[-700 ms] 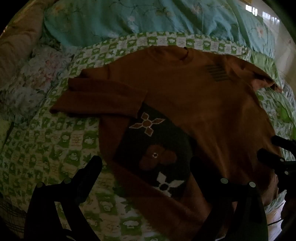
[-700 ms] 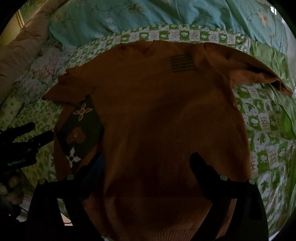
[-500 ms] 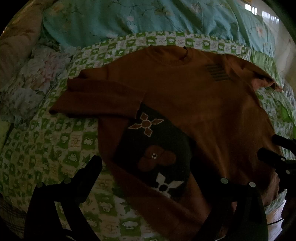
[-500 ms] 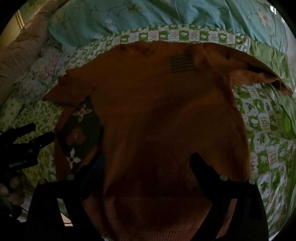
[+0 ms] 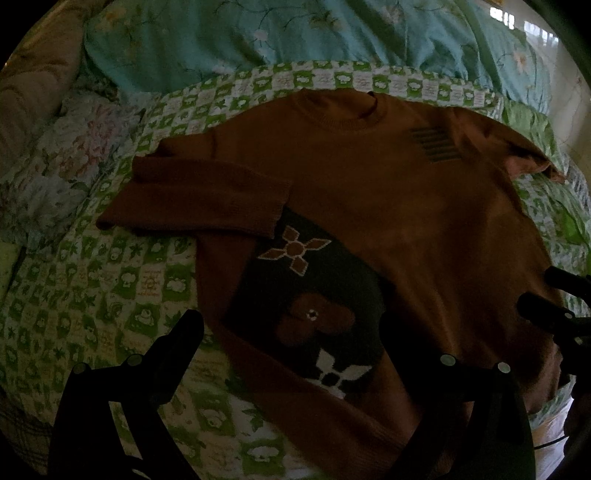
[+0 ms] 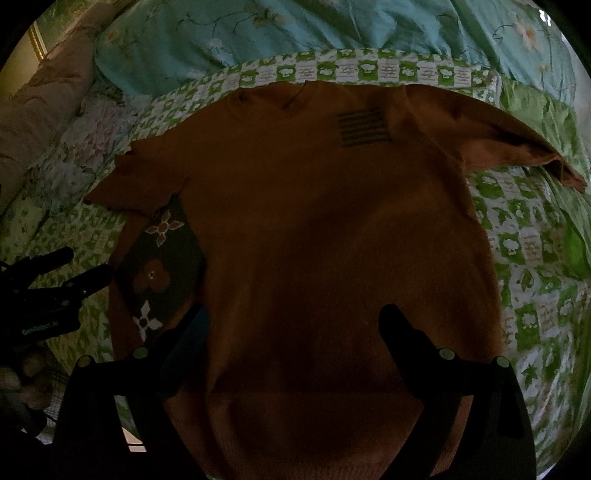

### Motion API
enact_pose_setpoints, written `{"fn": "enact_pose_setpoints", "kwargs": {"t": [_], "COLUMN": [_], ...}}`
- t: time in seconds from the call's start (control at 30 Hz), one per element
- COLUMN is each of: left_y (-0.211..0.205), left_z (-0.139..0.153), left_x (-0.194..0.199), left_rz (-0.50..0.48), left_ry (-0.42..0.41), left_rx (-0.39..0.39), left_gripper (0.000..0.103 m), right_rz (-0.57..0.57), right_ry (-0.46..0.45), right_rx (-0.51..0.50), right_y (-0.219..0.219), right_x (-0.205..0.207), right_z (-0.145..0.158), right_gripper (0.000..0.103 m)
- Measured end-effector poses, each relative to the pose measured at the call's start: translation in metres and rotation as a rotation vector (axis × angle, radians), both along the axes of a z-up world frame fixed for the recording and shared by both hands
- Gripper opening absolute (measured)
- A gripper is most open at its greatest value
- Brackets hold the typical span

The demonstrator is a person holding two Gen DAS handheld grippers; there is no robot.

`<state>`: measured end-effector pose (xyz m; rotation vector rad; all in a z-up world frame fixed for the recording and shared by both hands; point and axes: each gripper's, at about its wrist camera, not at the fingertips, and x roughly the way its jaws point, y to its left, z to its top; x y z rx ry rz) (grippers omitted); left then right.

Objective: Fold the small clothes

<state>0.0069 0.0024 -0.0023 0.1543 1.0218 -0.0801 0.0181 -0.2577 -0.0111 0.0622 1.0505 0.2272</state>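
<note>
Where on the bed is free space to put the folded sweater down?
Free: the green checked quilt left of the sweater, below its folded sleeve; and the quilt patch right of the sweater, below the outstretched sleeve. Crowded: the middle, under the sweater, and the top, along the blue duvet.

the sweater (image 5: 388, 206) lies flat on the quilt (image 5: 122, 280), collar away. its left sleeve (image 5: 207, 201) is folded across the chest. a blanket (image 5: 295, 33) lies behind.

Bare quilt (image 5: 122, 291) flanks the sweater (image 5: 406, 206); bedding (image 5: 258, 33) banks up behind.
</note>
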Motion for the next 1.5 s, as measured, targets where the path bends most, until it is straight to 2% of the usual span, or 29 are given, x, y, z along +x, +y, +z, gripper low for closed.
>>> {"fn": "enact_pose_setpoints", "kwargs": {"t": [0.2, 0.4, 0.57, 0.63, 0.77, 0.87, 0.93, 1.1, 1.17, 1.33, 1.4, 1.5], "left_y": [0.002, 0.000, -0.004, -0.005, -0.006, -0.008, -0.010, -0.012, -0.012, -0.012, -0.012, -0.012], "left_z": [-0.001, 0.003, 0.003, 0.000, -0.003, -0.004, -0.005, -0.007, -0.006, -0.001, 0.001, 0.000], "left_x": [0.002, 0.003, 0.010, 0.015, 0.028, 0.040, 0.049, 0.072, 0.081, 0.108, 0.119, 0.137], "left_rz": [0.015, 0.014, 0.009, 0.012, 0.024, 0.034, 0.042, 0.060, 0.066, 0.079, 0.084, 0.090], "left_ry": [-0.046, -0.144, -0.086, -0.049, -0.028, -0.024, -0.021, -0.012, -0.014, -0.025, -0.030, -0.023], "left_rx": [0.007, 0.030, 0.024, 0.015, -0.003, -0.002, -0.002, 0.006, 0.003, -0.003, -0.025, -0.025], "left_gripper": [0.097, 0.097, 0.097, 0.097, 0.098, 0.098, 0.098, 0.098, 0.098, 0.098, 0.098, 0.098], "right_rz": [-0.001, -0.006, -0.030, -0.052, -0.139, -0.208, -0.243, -0.357, -0.393, -0.548, -0.621, -0.726], "right_ry": [-0.003, -0.010, 0.007, -0.034, -0.123, -0.120, -0.052, -0.012, -0.031, -0.066, -0.079, -0.093], "right_rx": [-0.005, -0.007, 0.023, 0.038, 0.103, 0.137, 0.132, 0.164, 0.155, 0.173, 0.180, 0.195], "right_y": [0.002, 0.002, -0.009, -0.021, -0.063, -0.097, -0.107, -0.158, -0.173, -0.249, -0.283, -0.332], "right_x": [0.006, 0.007, 0.014, 0.017, 0.027, 0.036, 0.041, 0.061, 0.059, 0.077, 0.087, 0.101], "right_z": [0.001, 0.000, -0.003, -0.001, 0.006, 0.010, 0.006, -0.001, 0.000, 0.002, 0.004, 0.006], "right_gripper": [0.093, 0.093, 0.093, 0.093, 0.093, 0.093, 0.093, 0.093, 0.093, 0.093, 0.090, 0.081]}}
